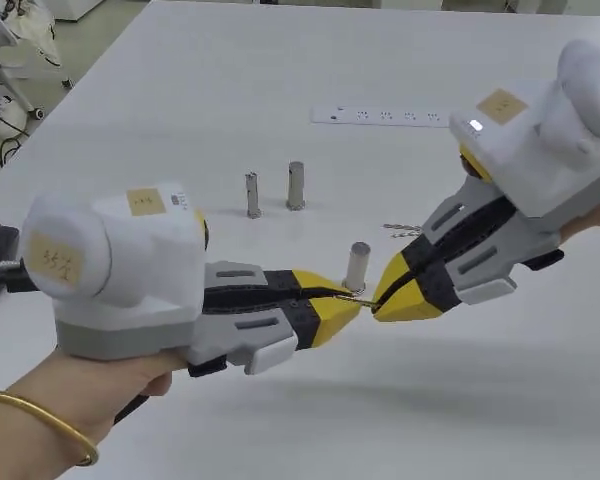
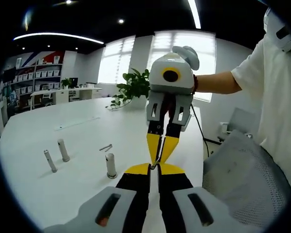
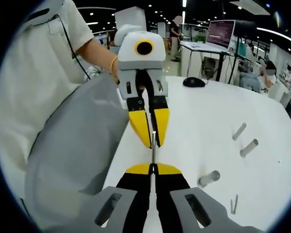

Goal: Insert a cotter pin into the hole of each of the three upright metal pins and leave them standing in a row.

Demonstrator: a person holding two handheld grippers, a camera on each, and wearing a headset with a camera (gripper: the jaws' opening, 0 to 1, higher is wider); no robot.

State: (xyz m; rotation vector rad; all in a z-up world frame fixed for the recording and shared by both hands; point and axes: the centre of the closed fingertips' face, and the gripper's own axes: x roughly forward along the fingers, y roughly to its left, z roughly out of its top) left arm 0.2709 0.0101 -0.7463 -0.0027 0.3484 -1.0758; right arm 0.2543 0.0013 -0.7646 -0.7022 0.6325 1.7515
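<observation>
Three short gray metal pins stand up on the white counter [image 1: 280, 100]. The near pin [image 1: 358, 265] stands just behind the spot where the left gripper [image 1: 353, 304] and the right gripper [image 1: 379, 303] meet tip to tip. A thinner pin [image 1: 252, 195] and a thicker pin [image 1: 296, 185] stand side by side, farther off past the left gripper. A thin gold cotter pin [image 1: 364, 298] is pinched between the two gripper tips, up off the counter. The spare cotter pins [image 1: 401, 230] lie flat just beside the right gripper.
</observation>
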